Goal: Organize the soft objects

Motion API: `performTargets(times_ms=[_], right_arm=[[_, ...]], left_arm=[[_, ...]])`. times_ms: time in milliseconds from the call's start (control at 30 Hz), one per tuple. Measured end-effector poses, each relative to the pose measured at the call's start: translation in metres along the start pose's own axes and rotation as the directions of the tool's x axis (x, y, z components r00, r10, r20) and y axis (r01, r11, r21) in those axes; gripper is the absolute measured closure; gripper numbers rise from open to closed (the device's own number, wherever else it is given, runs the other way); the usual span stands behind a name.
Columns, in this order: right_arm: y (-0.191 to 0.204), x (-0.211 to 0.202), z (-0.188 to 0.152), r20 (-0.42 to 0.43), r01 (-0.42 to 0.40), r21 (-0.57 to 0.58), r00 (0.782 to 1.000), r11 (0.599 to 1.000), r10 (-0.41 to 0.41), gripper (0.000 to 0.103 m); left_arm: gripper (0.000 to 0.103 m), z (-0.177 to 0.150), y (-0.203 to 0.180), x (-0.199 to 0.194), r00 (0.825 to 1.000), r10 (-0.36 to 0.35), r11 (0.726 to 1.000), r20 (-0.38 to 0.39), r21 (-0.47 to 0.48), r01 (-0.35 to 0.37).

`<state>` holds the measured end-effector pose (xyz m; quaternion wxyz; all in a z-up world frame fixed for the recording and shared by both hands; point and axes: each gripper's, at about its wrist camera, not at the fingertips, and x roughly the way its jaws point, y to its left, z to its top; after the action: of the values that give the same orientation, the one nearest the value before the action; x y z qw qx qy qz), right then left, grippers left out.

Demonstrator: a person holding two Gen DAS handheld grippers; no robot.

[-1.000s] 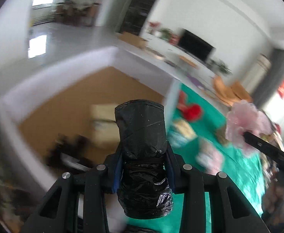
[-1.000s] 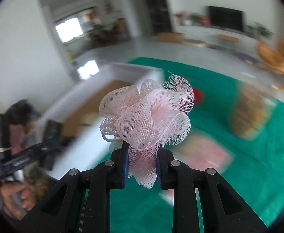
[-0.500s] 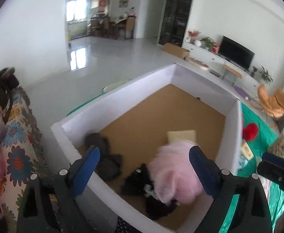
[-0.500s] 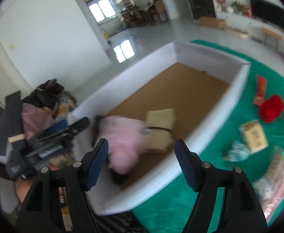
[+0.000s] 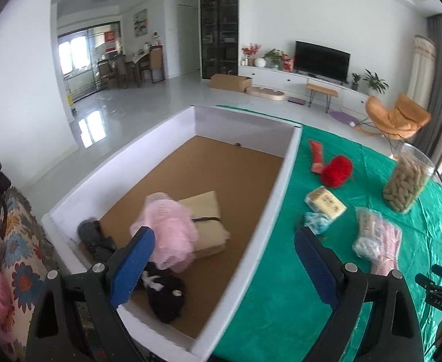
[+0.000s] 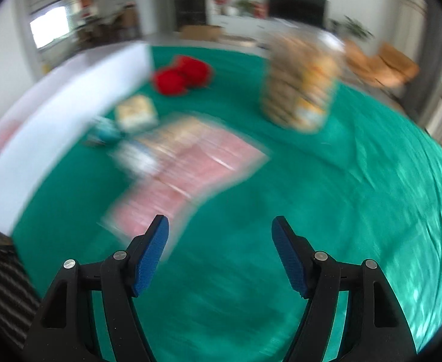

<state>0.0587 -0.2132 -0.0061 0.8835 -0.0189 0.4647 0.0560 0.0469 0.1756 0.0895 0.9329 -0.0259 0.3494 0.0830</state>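
While spread wide and empty, hover both: left gripper above the near end of the white box, right gripper out over the green bench beside that box, in a heavily blurred view. Clamped a second ago on a black bag roll and a pink mesh pouf; now released, with the pouf inside the box against a beige cushion and dark soft bundles at the near wall. Two pieces sorted, by the look of it. Outside the box on the cloth: a jar of snacks, pink packets, a red yarn ball, a small carton, a teal wad. Nothing blocking the yarn ball, probably the next soft piece.
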Motion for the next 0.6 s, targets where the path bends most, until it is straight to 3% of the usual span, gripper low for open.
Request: performTargets(times_ms=[200,300,367,433,500,600], right_arm=[[-0.043,0.001,-0.036,0.009,0.113,0.052,0.993,0.992,-0.113,0.029],[-0.049,0.008,-0.047,0.006,0.133,0.063,0.991,0.989,-0.133,0.029],[-0.052,0.01,-0.05,0.004,0.12,0.082,0.993,0.989,-0.12,0.029],[-0.054,0.007,-0.047,0.004,0.104,0.091,0.995,0.99,-0.105,0.029],[-0.05,0.004,-0.036,0.002,0.081,0.08,0.997,0.993,-0.081,0.029],[-0.032,0.002,-0.013,0.032,0.061,0.037,0.998,0.997,-0.062,0.029]], left_arm=[[0.009,-0.006,-0.035,-0.002,0.999,-0.046,0.998,-0.018,0.029,0.046],[0.005,-0.019,-0.059,0.009,0.989,-0.121,0.991,-0.089,0.048,0.125],[0.005,-0.035,-0.081,0.028,0.963,-0.2,0.975,-0.183,0.063,0.215],[0.005,-0.051,-0.1,0.048,0.938,-0.23,0.963,-0.258,0.079,0.258],[0.005,-0.065,-0.117,0.071,0.921,-0.221,0.96,-0.321,0.093,0.263],[0.005,-0.075,-0.13,0.096,0.909,-0.219,0.962,-0.354,0.076,0.262]])
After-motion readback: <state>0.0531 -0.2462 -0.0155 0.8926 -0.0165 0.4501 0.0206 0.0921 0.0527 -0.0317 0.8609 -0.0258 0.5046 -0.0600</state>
